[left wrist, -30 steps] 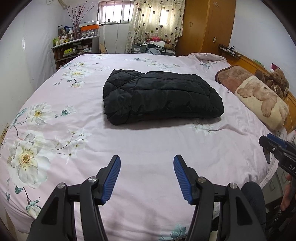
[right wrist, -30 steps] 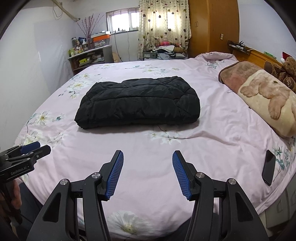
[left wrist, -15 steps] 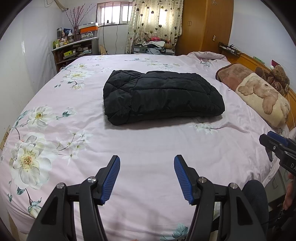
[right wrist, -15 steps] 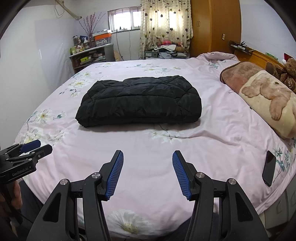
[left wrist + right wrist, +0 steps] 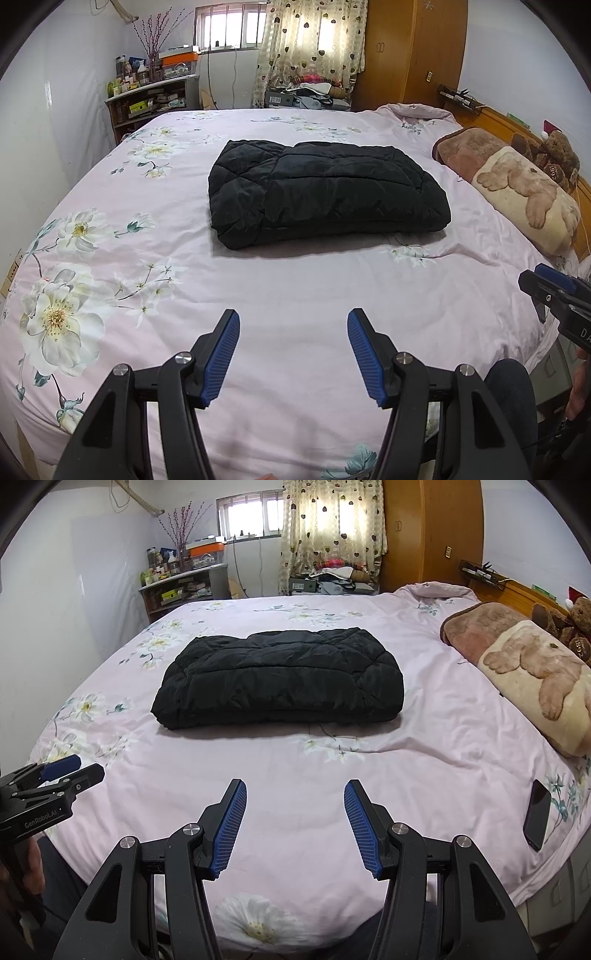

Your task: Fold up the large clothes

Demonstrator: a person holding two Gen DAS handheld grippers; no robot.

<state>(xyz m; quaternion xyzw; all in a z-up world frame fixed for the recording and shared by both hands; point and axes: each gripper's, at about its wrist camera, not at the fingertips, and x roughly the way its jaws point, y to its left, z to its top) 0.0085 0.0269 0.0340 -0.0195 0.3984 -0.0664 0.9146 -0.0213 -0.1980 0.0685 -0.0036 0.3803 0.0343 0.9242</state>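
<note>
A black quilted jacket (image 5: 325, 192) (image 5: 280, 681) lies folded into a thick rectangle in the middle of the pink floral bed (image 5: 295, 291) (image 5: 295, 760). My left gripper (image 5: 293, 325) hovers over the bed's near edge, well short of the jacket, open with nothing between its blue pads. My right gripper (image 5: 295, 794) hangs likewise over the near edge, open and empty. Each gripper also shows at the side of the other's view: the right gripper (image 5: 554, 291) at the right edge, the left gripper (image 5: 62, 771) at the left edge.
A brown and cream bear blanket (image 5: 532, 672) and teddy bears (image 5: 554, 151) lie along the wooden headboard at the right. A dark phone (image 5: 536, 819) rests near the bed's right front corner. A cluttered shelf (image 5: 147, 103), a curtained window and a wardrobe stand beyond the bed.
</note>
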